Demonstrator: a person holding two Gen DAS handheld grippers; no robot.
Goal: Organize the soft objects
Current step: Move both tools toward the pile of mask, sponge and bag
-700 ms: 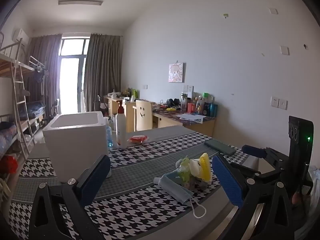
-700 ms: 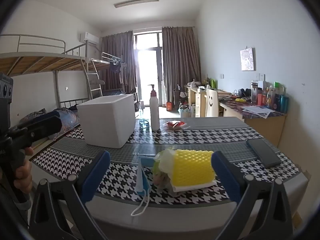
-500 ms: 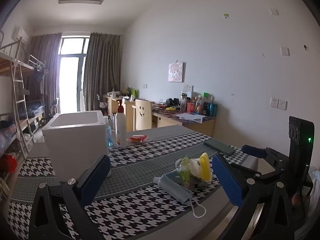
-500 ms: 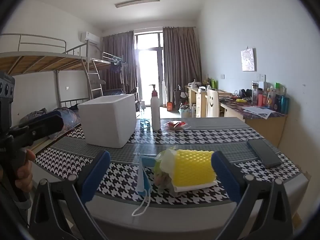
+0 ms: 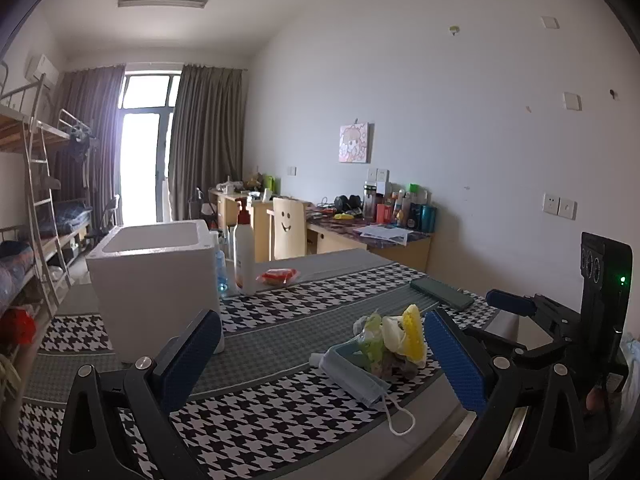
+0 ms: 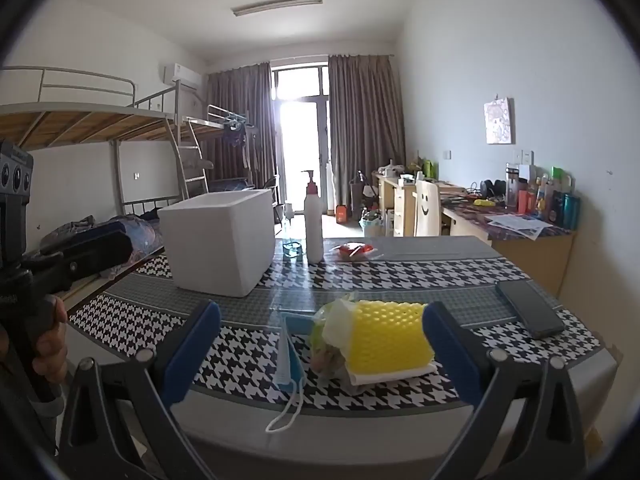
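Nothing looks sorted yet: the yellow sponge, mask and bag pile lie on the bench, white box apparently empty, both tongs wide, holding nothing.

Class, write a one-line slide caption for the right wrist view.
Open right gripper faces a yellow sponge and blue mask near the table edge, white box behind.
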